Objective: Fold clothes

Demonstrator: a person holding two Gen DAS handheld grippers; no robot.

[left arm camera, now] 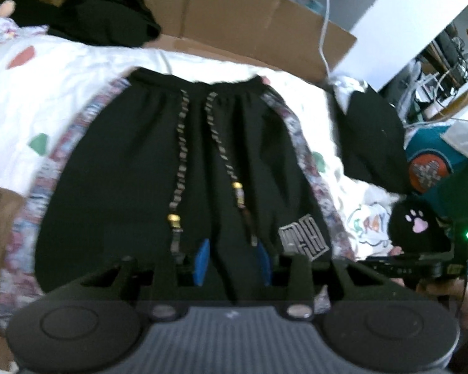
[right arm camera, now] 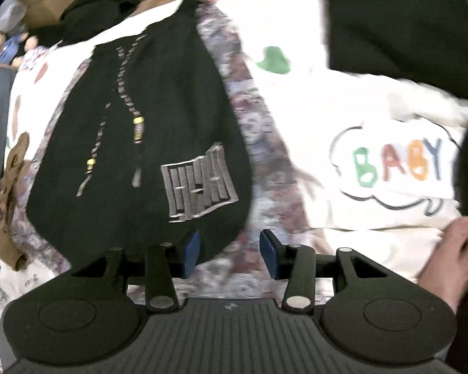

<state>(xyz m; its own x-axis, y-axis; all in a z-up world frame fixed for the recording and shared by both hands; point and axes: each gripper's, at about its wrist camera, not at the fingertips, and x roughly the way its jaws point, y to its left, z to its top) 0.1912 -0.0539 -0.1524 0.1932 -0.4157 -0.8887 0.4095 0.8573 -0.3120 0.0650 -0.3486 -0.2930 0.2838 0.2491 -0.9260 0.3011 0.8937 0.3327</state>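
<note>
Black shorts with patterned side stripes, two drawstrings and a grey logo patch lie flat on a white printed bedsheet, waistband far from me. My left gripper is open over the shorts' near hem at the crotch. The right gripper body shows at the right edge of the left wrist view. In the right wrist view the shorts lie ahead to the left. My right gripper is open over the right patterned stripe near the hem, empty.
Cardboard boxes stand behind the bed with a black garment draped on them. Another black garment and a teal one lie at right. A "BABY" print, a bare foot and brown cloth show.
</note>
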